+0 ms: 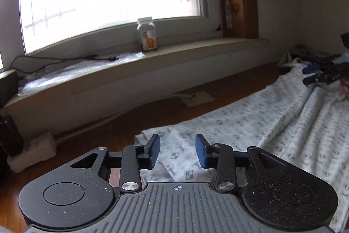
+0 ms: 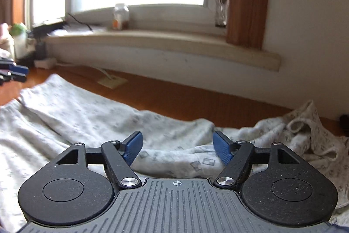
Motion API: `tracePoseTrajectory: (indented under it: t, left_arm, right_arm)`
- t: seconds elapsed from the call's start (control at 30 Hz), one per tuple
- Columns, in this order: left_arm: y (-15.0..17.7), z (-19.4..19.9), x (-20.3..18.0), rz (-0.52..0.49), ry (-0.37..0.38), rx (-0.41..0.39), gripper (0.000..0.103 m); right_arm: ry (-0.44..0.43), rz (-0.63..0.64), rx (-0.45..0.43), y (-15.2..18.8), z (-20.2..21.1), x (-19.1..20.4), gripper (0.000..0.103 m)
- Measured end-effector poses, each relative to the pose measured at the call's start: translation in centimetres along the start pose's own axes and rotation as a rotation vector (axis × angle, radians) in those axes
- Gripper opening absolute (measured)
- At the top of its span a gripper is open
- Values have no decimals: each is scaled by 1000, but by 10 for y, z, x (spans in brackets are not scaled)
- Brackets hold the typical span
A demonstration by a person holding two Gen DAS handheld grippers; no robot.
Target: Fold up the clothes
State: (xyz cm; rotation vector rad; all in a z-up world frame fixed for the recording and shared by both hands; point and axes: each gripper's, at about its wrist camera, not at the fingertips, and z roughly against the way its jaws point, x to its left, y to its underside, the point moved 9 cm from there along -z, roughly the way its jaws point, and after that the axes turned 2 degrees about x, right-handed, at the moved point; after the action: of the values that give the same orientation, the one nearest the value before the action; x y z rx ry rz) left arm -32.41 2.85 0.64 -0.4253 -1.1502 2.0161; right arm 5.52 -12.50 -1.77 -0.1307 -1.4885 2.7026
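A white garment with a small grey print [image 1: 250, 126] lies stretched along the wooden floor. My left gripper [image 1: 177, 151] is open and empty, just above the garment's near left end. In the right wrist view the same garment [image 2: 91, 115] spreads to the left, with its bunched, crumpled end [image 2: 305, 137] at the right. My right gripper [image 2: 177, 147] is open wide and empty, hovering over a fold of the cloth. The right gripper also shows in the left wrist view [image 1: 314, 74] at the far end of the garment. The left gripper shows in the right wrist view [image 2: 15, 72] at the left edge.
A low window sill [image 1: 152, 58] runs along the wall, with a jar [image 1: 147, 34], a cable and plastic wrap on it. A white power strip [image 1: 32, 152] lies on the floor at the left. A flat plate [image 2: 112, 81] lies on the wooden floor [image 2: 196, 97] by the wall.
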Motion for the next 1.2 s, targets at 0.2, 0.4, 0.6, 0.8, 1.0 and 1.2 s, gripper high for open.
tracePoseTrajectory:
  t: [0.2, 0.4, 0.6, 0.8, 1.0, 1.2]
  left_arm:
    - [16, -46, 11, 64, 25, 159, 41]
    - [13, -29, 2, -9, -7, 113, 4]
    - [1, 7, 7, -34, -57, 88, 9]
    - [12, 14, -11, -83, -72, 105, 52]
    - [-17, -16, -24, 0, -46, 52, 82]
    - [-50, -76, -69, 67, 43, 63, 103]
  right_arm:
    - [37, 40, 41, 9, -20, 0, 73]
    - [39, 62, 58, 12, -22, 2, 79]
    - [42, 64, 59, 13, -22, 1, 81]
    - [50, 73, 64, 14, -22, 2, 82]
    - [43, 68, 70, 14, -22, 2, 84]
    - [38, 68, 90, 16, -25, 3, 86]
